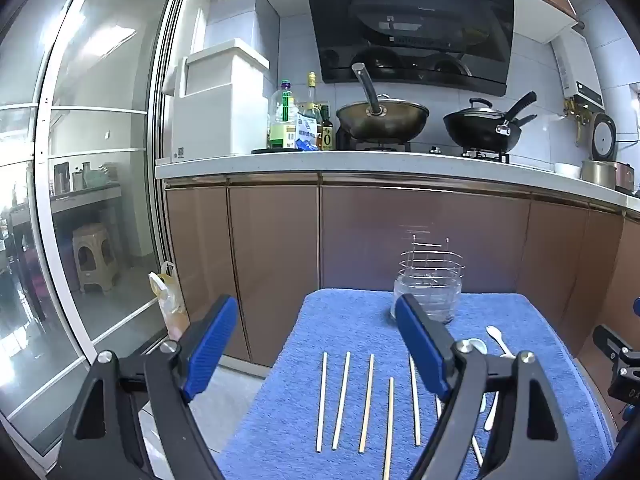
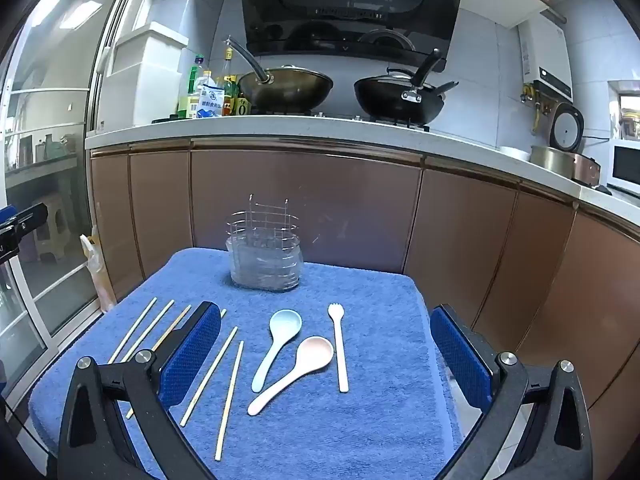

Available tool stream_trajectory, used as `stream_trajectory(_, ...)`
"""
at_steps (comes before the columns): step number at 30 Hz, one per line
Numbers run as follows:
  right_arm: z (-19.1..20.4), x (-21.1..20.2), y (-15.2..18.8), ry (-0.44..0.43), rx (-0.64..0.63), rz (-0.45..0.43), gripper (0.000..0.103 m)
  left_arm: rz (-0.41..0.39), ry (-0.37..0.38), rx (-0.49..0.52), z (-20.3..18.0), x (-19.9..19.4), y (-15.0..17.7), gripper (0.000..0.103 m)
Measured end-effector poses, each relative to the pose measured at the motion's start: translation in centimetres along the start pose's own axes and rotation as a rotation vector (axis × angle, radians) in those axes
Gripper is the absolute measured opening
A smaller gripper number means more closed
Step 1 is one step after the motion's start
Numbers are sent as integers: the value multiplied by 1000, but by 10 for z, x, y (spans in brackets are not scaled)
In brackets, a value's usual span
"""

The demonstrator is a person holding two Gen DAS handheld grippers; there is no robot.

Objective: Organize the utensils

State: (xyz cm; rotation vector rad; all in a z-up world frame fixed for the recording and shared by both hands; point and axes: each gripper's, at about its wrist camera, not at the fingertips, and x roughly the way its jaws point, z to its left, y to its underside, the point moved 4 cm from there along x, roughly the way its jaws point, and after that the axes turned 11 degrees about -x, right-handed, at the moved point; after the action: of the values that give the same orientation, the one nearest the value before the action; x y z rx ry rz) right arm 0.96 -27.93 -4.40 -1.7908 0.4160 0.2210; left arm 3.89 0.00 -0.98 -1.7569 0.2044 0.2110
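On blue towel, wire caddy, contents unclear

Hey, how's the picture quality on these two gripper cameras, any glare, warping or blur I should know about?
Left wrist view: strong fisheye bending of the glass door with bright ceiling-light reflections; the wire utensil holder looks slightly ghosted at its top. Right wrist view: same barrel warp curving the countertop, dark corner vignetting, even lighting on the blue towel, spoons and chopsticks sharp.
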Motion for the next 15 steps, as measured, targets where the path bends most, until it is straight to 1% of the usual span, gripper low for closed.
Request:
stream_trajectory(1, 0, -1, -1, 5, -7, -20, 103, 6, 8, 1, 0, 0, 0, 81)
stream_trajectory(2, 1, -2, -1, 5, -6, -22, 103, 12, 14, 2, 0, 0, 0, 81)
stream_trajectory(3, 1, -2, -1, 4, -4, -24, 103, 5, 5, -6, 3, 0, -2, 81)
stream_trajectory(7, -4, -5, 1, -6, 7, -18, 103, -14, -12, 21, 0, -4, 0, 81)
stream_trajectory(10, -5, -3, 1, -6, 16, -15, 103, -11, -24, 11, 3, -1, -1, 81)
stream_trajectory(11, -10, -9, -4, 19, 15, -31, 103, -16, -28, 7, 3, -1, -1, 81)
stream_trajectory(15, -7, -11, -1, 20, 15, -53, 103, -34, -40, -7, 5, -2, -3, 81)
